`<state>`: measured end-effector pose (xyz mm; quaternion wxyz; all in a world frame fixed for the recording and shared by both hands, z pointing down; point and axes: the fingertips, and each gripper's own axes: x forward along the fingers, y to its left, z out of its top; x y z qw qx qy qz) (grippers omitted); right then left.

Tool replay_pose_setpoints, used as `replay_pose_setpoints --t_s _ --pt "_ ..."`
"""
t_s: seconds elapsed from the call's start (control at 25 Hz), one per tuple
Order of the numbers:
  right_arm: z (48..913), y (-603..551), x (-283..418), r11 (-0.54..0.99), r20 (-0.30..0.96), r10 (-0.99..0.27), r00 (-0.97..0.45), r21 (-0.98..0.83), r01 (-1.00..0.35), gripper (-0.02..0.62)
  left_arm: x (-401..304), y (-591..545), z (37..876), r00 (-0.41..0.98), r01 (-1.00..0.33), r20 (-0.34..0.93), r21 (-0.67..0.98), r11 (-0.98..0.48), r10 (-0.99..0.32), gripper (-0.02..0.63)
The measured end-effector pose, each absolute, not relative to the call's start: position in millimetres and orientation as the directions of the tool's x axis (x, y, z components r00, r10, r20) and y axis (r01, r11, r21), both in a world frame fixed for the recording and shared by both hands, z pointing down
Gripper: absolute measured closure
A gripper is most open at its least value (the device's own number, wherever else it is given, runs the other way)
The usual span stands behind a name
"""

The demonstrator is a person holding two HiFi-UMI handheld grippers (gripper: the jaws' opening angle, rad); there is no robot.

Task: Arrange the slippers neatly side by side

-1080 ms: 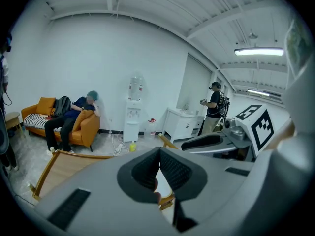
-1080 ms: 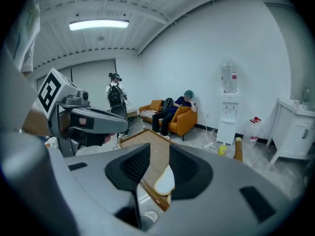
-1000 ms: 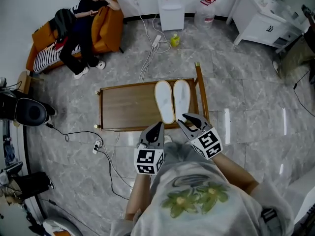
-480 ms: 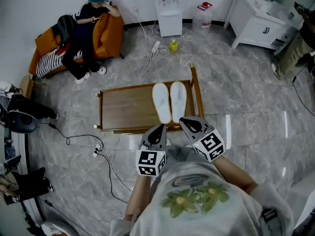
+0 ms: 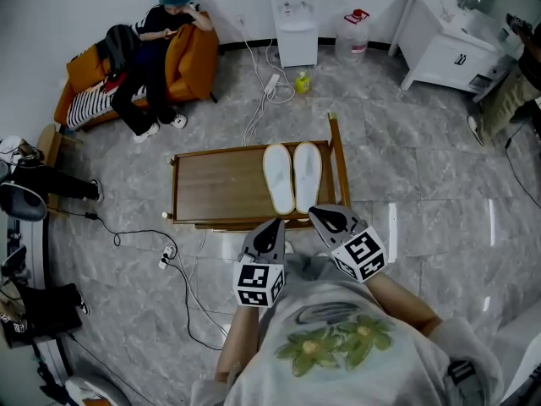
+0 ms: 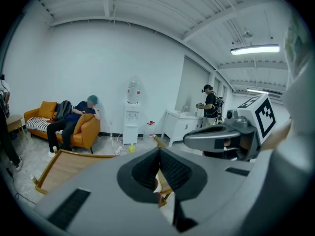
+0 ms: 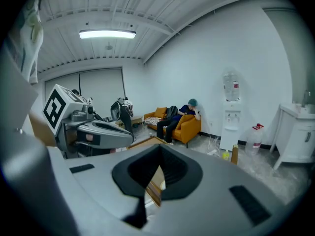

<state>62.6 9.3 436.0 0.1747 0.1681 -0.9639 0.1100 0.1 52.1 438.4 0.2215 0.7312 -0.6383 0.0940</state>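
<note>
Two white slippers lie side by side, soles up, at the right end of the low wooden table [image 5: 220, 184]: the left slipper [image 5: 279, 178] and the right slipper [image 5: 308, 173] are parallel and nearly touching. My left gripper [image 5: 274, 226] is held close to my body, just short of the table's near edge, shut and empty. My right gripper [image 5: 325, 216] hovers beside it, also shut with nothing in it. In the left gripper view the jaws [image 6: 158, 155] meet at the tip. The right gripper view shows its jaws [image 7: 160, 153] closed too.
A person sits on an orange sofa [image 5: 182, 53] at the back left. A water dispenser [image 5: 296, 15], a water jug [image 5: 353, 24] and a white cabinet [image 5: 444, 45] stand along the back wall. Cables [image 5: 182, 265] trail over the floor left of the table.
The right gripper's jaws, apart a second ago, have closed. Both grippers stay near my body and the slippers have not moved.
</note>
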Motion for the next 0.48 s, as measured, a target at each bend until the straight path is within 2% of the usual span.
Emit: replay_pose_setpoints --t_s 0.48 --pt "440.0 8.9 65.8 0.913 0.383 -0.287 -0.878 -0.170 -0.372 0.589 -1.1 53.8 439.6 0.163 -0.976 0.425 0.202 -0.082 -0.891 0.591"
